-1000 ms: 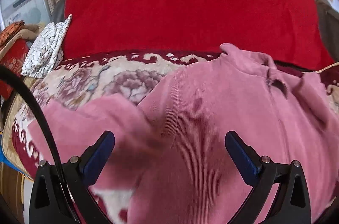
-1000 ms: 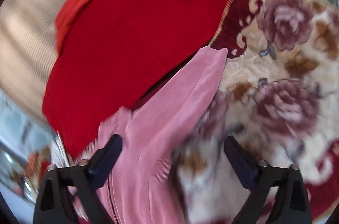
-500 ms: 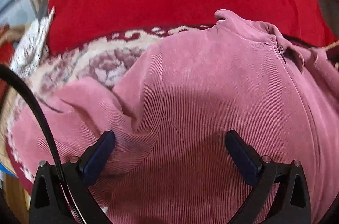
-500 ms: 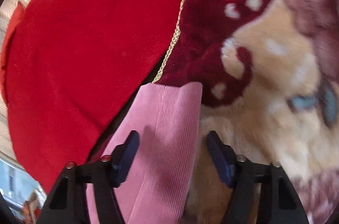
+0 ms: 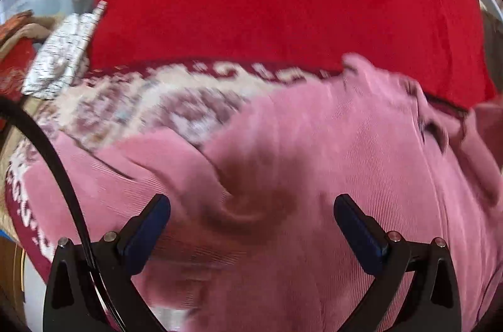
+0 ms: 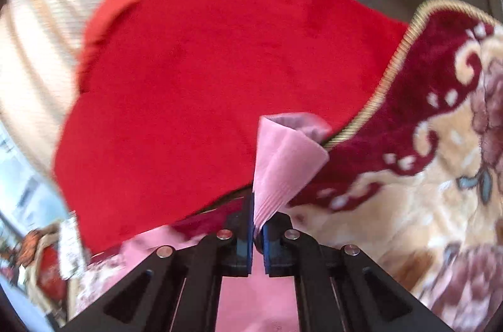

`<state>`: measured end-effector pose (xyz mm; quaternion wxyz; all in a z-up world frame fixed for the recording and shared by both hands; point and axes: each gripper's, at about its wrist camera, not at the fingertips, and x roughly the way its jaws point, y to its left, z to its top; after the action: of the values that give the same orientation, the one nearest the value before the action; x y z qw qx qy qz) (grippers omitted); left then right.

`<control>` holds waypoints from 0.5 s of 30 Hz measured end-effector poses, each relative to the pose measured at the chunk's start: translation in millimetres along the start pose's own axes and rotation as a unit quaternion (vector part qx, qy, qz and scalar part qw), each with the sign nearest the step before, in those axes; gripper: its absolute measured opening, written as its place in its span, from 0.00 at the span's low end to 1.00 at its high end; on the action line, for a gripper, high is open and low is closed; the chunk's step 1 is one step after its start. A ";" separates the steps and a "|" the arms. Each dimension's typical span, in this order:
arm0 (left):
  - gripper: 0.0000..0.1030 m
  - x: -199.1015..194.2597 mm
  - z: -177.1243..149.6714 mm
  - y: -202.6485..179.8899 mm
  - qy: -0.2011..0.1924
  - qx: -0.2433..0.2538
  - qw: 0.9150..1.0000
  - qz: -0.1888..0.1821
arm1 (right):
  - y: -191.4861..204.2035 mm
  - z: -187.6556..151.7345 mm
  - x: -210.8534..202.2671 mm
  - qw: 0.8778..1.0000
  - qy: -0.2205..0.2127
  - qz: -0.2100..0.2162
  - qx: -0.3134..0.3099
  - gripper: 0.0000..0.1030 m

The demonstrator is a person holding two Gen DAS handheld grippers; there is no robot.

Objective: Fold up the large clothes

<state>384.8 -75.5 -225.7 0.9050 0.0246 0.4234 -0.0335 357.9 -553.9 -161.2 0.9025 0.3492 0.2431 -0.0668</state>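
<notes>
Bedding fills both views: a plush red blanket lies beyond our claws, and a floral cream-and-maroon bedspread spreads to the right of our right claw. Over it lies the pink corduroy garment, directly under and ahead of our left claw, whose jaws stand wide apart over a puckered fold. Our right claw is clamped on a folded pink end of that garment, which sticks up just past its blue pads.

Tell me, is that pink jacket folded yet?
Not yet. The pink jacket lies mostly spread on the floral blanket; the right gripper pinches one sleeve end.
</notes>
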 end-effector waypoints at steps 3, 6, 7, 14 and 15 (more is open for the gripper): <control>1.00 -15.8 5.2 12.0 -0.031 -0.017 0.999 0.006 | 44.6 -19.8 -25.6 0.998 0.007 0.058 -0.013 0.04; 1.00 -29.2 7.5 23.6 -0.059 -0.019 0.998 0.019 | 93.7 -48.2 -47.1 0.993 0.023 0.111 -0.037 0.04; 1.00 -32.7 8.4 30.3 -0.066 -0.023 0.997 0.019 | 105.5 -58.3 -47.8 0.991 0.030 0.122 -0.042 0.04; 1.00 -41.7 1.5 71.2 -0.075 -0.054 0.996 0.010 | 178.6 -172.0 -23.8 0.967 0.149 0.203 -0.046 0.09; 1.00 -41.6 0.0 76.3 -0.074 -0.059 0.995 0.002 | 182.5 -184.7 -17.3 0.962 0.170 0.208 -0.047 0.10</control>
<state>364.5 2.1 -192.5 0.9340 -0.0301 0.3560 -0.0082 323.4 -295.9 -161.5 0.8571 0.3554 0.3182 0.1945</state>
